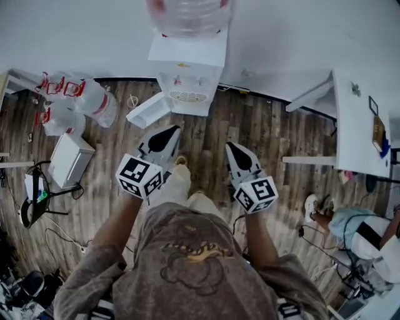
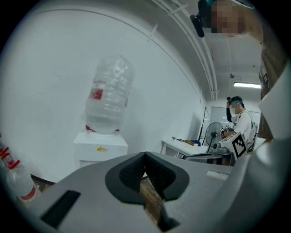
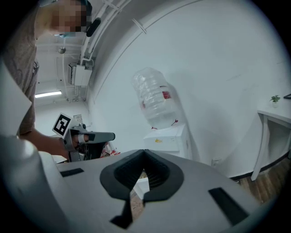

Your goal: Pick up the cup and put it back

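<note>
Straight ahead of you, against the white wall, stands the water dispenser [image 1: 187, 75] with its big bottle [image 1: 189, 15] on top. You are standing on the wooden floor [image 1: 269, 131] facing it, with both tools held out low in front of your body. Your left tongs [image 1: 165, 136] are closed all the way, pads meeting, with nothing between them; only floorboards show through the small gap behind the pads. Your right tongs [image 1: 234, 150] are shut the same way and are equally empty. The cup does not show in any of the three views: not on the dispenser's top, not visibly at its taps, and not on the white tabletop [image 1: 356, 119] off to your right, though the small things there are too far off to make out. Judging from this, the task has not begun: no approach to a cup, no grasp, no lift. All of it is left to do: find the cup, open one pair of tongs, take it, raise it and set it back where it stood. The dispenser seems the likeliest place to look first.
</note>
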`<state>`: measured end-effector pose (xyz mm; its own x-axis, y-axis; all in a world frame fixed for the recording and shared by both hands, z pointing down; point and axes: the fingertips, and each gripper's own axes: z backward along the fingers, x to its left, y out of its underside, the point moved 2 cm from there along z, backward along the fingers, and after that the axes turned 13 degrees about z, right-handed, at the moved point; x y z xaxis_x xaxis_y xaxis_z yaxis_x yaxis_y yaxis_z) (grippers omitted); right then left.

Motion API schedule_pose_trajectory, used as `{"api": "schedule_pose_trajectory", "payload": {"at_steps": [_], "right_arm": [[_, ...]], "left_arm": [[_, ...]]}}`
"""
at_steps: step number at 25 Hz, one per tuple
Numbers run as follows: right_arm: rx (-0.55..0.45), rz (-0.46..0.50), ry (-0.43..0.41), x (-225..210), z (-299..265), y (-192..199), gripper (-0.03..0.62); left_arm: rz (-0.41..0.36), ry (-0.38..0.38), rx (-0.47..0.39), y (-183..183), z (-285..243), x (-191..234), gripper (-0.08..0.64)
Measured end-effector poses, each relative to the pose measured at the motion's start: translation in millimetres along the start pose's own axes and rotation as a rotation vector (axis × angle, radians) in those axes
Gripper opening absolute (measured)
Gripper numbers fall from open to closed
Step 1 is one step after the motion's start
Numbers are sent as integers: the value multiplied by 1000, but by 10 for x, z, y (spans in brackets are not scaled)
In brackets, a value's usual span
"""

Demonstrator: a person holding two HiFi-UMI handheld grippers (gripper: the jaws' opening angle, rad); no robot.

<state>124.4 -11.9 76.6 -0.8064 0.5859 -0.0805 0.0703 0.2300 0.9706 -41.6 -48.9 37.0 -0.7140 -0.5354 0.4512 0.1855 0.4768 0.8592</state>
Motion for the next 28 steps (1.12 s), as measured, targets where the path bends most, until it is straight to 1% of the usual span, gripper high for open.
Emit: {"api": "schedule_pose_trajectory", "payload": {"at_steps": [3, 8, 14, 17, 22, 28], "right_arm": [[-13, 18, -28, 174, 232, -47, 2], [-34, 45, -62, 388, 538, -153, 2], [-66, 54, -87, 583, 733, -371, 2], [-79, 66, -99, 658, 760, -469, 2], [-83, 72, -91, 799, 825, -532, 2], [-85, 81, -54, 949, 812, -578, 2]], "left_arm": [[8, -9, -6, 42, 209, -222, 3], [-7, -21, -11, 87, 531, -537, 3], [8, -24, -29, 111, 849, -794, 3], [9, -15, -39, 95, 944, -859, 3], [20, -6, -58, 111, 1140, -904, 3], [-23, 5, -58, 98, 1416, -840, 3]]}}
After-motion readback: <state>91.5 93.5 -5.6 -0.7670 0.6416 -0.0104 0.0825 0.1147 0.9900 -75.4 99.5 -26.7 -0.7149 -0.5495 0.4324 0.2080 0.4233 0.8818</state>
